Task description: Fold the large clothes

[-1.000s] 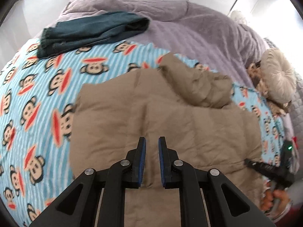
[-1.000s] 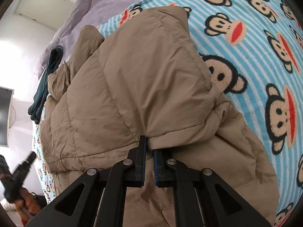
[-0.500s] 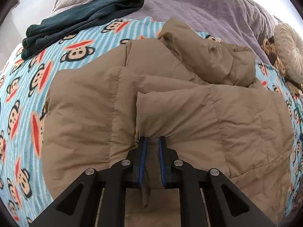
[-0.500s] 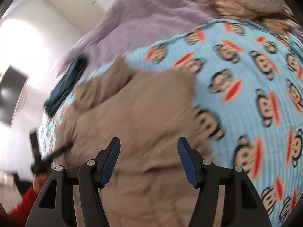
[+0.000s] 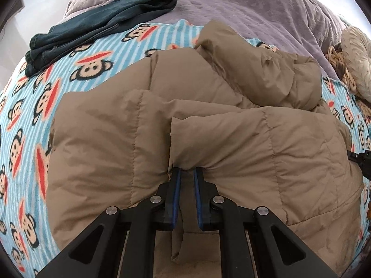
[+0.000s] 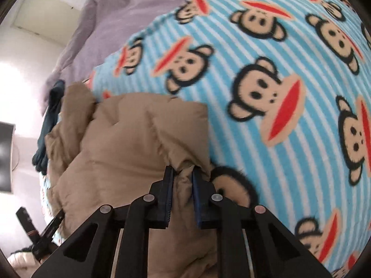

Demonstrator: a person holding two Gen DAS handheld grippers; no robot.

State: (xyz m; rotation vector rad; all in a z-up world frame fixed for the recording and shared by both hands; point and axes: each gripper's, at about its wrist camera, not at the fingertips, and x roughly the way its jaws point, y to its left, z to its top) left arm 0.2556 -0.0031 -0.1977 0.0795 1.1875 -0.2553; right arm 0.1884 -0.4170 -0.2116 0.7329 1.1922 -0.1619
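Observation:
A tan quilted puffer jacket (image 5: pixel 208 125) lies partly folded on a blue striped monkey-print blanket (image 5: pixel 34 97). My left gripper (image 5: pixel 185 173) is shut on a fold of the jacket's near edge, with cloth pinched between its blue pads. In the right wrist view the jacket (image 6: pixel 120 134) lies at the left, and my right gripper (image 6: pixel 182 172) is shut on a bunched corner of it, just above the blanket (image 6: pixel 289 69). The jacket's hood (image 5: pixel 266 69) lies bunched at the far side.
Folded dark teal trousers (image 5: pixel 99 25) lie at the far left on a purple quilt (image 5: pixel 255 7). A cream cushion (image 5: pixel 357 58) and a rope item sit at the right edge. The other gripper shows at the right edge (image 5: pixel 361 159) and at the lower left (image 6: pixel 39 231).
My left gripper closed on the jacket edge and carried it forward over the jacket. My right gripper let go, opened wide, swung away, then came back and closed on a jacket corner.

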